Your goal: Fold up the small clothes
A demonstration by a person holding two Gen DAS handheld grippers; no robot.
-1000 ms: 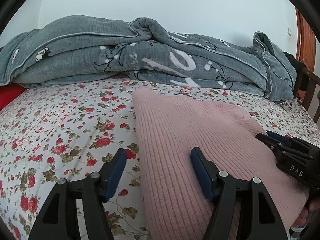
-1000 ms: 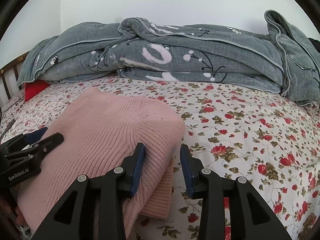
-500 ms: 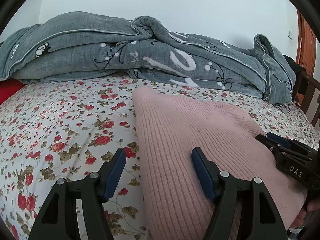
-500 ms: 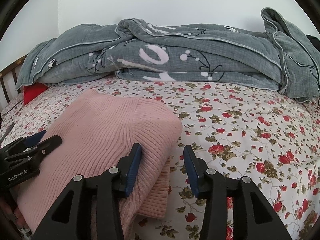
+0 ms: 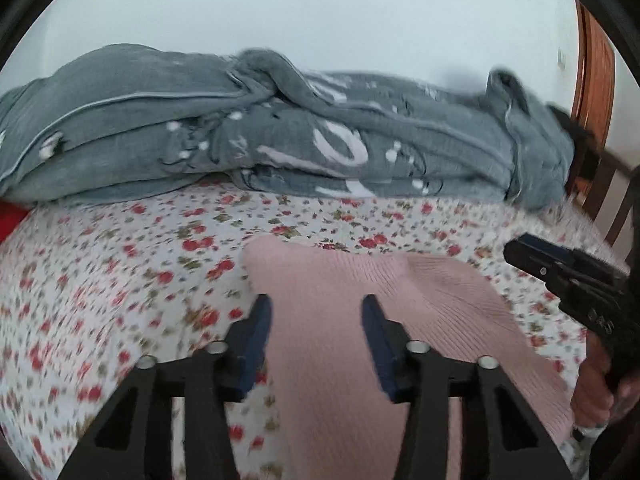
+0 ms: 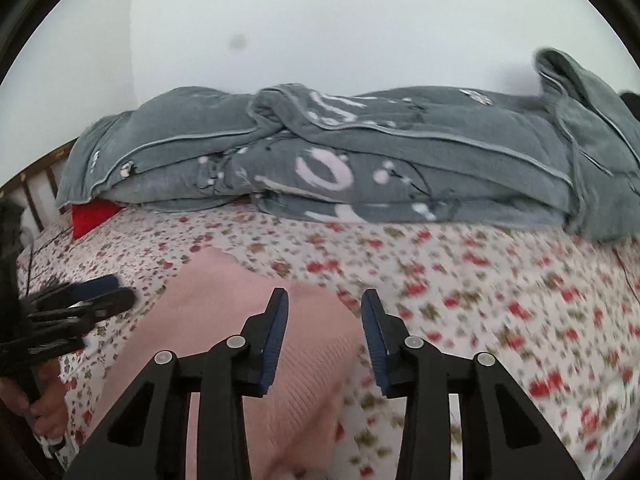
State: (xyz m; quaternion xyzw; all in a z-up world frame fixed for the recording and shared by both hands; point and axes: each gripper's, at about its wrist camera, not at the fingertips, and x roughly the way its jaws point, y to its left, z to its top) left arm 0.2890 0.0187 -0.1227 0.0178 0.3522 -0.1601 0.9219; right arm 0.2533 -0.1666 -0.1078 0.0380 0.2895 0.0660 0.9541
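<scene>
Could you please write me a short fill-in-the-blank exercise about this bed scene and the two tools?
1. The folded knit garment on the bed is ____ in colour.
2. The bedsheet is printed with red ____.
3. The bundled quilt by the wall is ____.
4. The left tool and the right tool both have their jaws ____.

Missing words: pink; flowers; grey; open
</scene>
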